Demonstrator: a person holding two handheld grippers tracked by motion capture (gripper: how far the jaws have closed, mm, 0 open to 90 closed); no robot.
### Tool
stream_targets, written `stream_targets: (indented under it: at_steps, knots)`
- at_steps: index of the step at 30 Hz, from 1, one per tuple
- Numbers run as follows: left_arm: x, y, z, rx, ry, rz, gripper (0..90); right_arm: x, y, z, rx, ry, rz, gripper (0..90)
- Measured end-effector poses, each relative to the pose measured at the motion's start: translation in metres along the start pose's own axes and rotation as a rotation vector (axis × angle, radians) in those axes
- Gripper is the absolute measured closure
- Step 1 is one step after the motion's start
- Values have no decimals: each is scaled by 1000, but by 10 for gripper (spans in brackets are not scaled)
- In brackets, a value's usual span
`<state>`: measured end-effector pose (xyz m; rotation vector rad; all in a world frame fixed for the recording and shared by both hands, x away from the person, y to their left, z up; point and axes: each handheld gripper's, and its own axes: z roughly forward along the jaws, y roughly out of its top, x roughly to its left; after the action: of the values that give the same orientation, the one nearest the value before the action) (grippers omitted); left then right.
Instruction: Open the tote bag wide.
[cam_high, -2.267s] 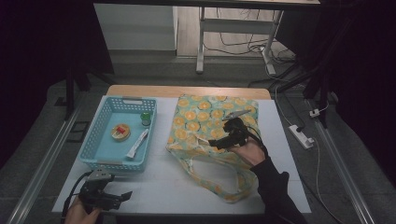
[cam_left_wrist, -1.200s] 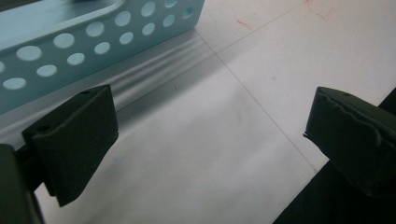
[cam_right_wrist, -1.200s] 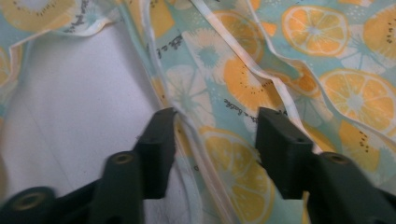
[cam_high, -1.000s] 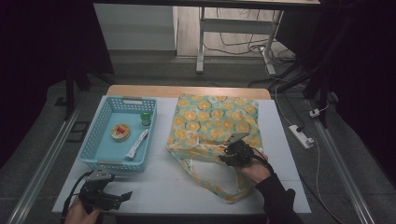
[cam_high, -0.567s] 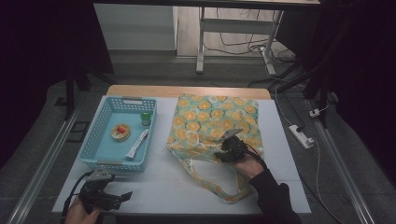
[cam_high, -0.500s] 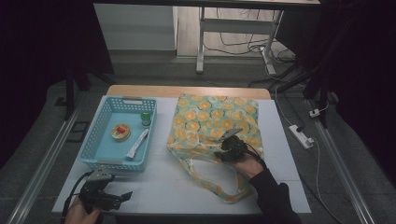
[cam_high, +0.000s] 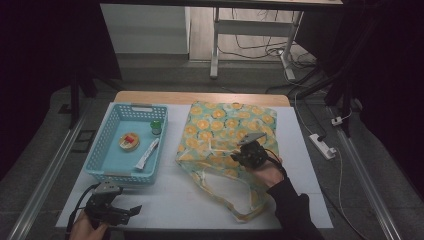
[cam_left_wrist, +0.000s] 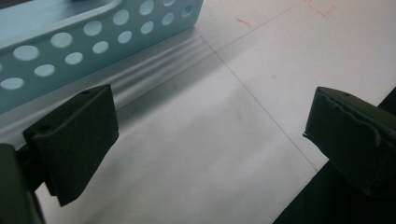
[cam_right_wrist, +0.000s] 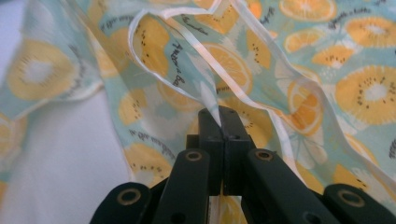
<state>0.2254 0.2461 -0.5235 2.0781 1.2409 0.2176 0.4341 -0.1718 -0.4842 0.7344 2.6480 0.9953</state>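
A light blue perforated basket sits on the white table. Inside it, a small round tin with a red label lies near the middle, a white tube lies aslant toward its right wall, and a small green bottle stands by its far right corner.

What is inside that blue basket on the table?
The blue basket holds a small green bottle, a round tape-like roll and a white tube. Whether anything lies beneath them is hidden.

right gripper slid down the fruit-print bag toward its near edge, and its jaws just clamped onto the fabric.
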Motion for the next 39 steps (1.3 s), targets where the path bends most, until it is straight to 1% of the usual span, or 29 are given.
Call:
stream_targets:
  at_steps: [1, 6, 11, 21, 24, 31, 39]
  knots:
    - [0, 0, 0, 0, 0, -1, 27, 0, 2, 0, -6, 6, 4, 887]
    - [0, 0, 0, 0, -1, -1, 28, -1, 14, -2, -9, 72, 36, 889]
    - [0, 0, 0, -1, -1, -2, 28, -3, 26, -9, -25, 84, 39, 889]
    - [1, 0, 0, 0, 0, -5, 27, -3, 50, -31, -44, 72, 9, 890]
    - [1, 0, 0, 0, -1, -11, 27, -3, 55, -36, -47, 74, 10, 891]
    - [2, 0, 1, 1, -3, -13, 28, -4, 65, -44, -73, 70, 8, 891]
    - [2, 0, 1, 5, -2, -16, 28, -5, 74, -48, -87, 73, 2, 891]
